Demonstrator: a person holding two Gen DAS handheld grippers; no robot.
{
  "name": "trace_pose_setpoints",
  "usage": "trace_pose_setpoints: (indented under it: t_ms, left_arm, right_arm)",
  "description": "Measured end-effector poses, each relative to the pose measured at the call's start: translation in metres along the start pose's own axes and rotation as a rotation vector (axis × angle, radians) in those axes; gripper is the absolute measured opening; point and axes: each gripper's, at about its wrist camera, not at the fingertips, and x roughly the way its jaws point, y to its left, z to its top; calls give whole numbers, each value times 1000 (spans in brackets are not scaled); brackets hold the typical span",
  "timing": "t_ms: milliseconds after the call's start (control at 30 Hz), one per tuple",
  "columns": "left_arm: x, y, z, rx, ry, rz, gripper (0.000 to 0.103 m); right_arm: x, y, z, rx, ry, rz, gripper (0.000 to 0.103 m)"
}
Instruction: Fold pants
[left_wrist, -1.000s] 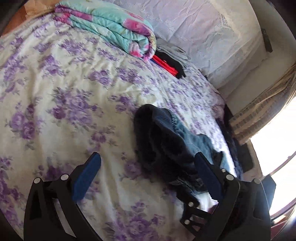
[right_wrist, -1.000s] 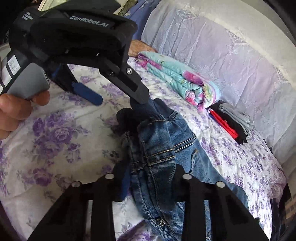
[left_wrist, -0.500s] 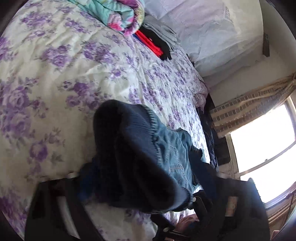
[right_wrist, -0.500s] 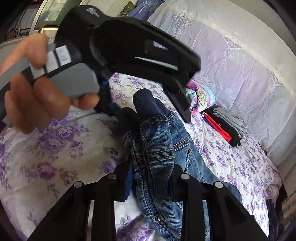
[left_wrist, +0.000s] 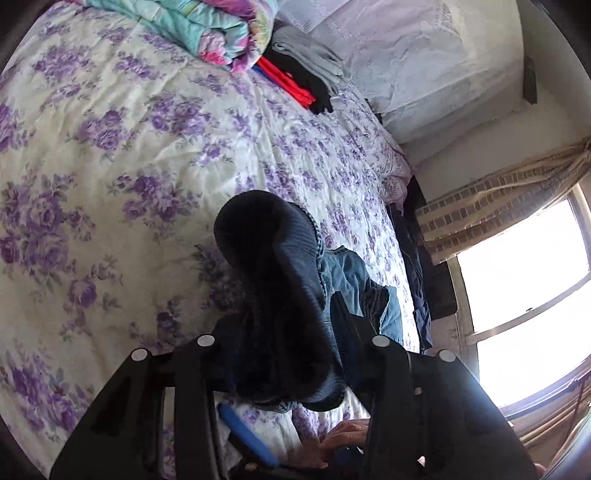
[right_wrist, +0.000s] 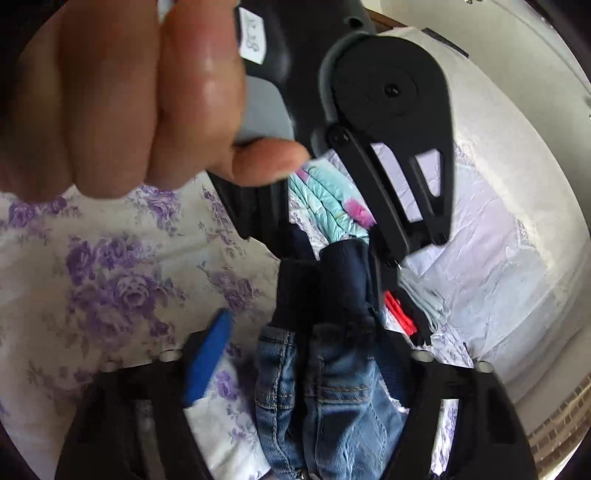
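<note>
Blue denim pants with a dark knit waistband hang bunched above the floral bed. My left gripper is shut on the dark waistband; it also shows in the right wrist view, held by a hand, clamping the waistband. My right gripper is open, its blue pad well clear to the left of the denim that hangs between its fingers. The right gripper's blue pad also shows below in the left wrist view.
The bed has a white sheet with purple flowers. A folded teal quilt and a stack of folded red, black and grey clothes lie near the pillows. A bright window is at the right.
My left gripper moved onto the waistband, shut on it and lifted it. My right gripper, shut on the denim before, has opened.
</note>
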Motion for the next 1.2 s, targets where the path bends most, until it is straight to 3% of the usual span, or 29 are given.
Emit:
trace_pose_setpoints:
  t_ms: [67,133,233,367,400,433,500,533,567,633,667,767,833,867,1000,1200]
  left_arm:
    - [-2,2,1,6,14,-15,39]
    - [-1,-2,2,37,23,4,39]
    - [1,-8,2,47,24,28,39]
    - [-2,-13,3,41,25,1,39]
    - [-3,-17,2,53,26,2,40]
    - [-2,-20,1,64,26,13,40]
    - [-2,-24,1,84,14,52,40]
    - [-4,-25,1,84,16,55,48]
    - [-5,-22,1,63,18,50,70]
    - [-9,-16,2,10,-7,68,92]
    - [-8,-14,2,-1,-2,62,93]
    - [0,-17,1,-26,51,-25,92]
    - [8,-27,-2,-6,74,-34,89]
    - [13,-32,-3,4,87,-37,70]
    - [23,-64,-10,82,106,-44,49]
    - [43,-150,-18,234,90,-102,47]
  right_arm:
    - [9,-6,-5,27,37,-8,54]
    - [19,-14,-12,82,73,36,59]
    - [26,-18,-14,97,67,56,63]
    - [29,-15,-12,73,59,34,64]
    - [30,-15,-13,75,55,30,59]
    - [19,-9,-11,83,53,15,42]
    - [13,-15,-12,115,42,10,34]
    - [11,-20,-14,142,33,15,31]
    - [8,-25,-16,162,22,10,31]
    - [1,-33,-21,200,5,2,31]
    - [-3,-36,-23,212,-5,0,31]
    - [-14,-37,-27,220,-23,6,31]
    - [-21,-37,-30,217,-39,6,31]
    - [-25,-38,-31,222,-47,9,31]
    - [-40,-56,-42,297,-77,-9,31]
    - [-77,-118,-79,584,-171,-47,32]
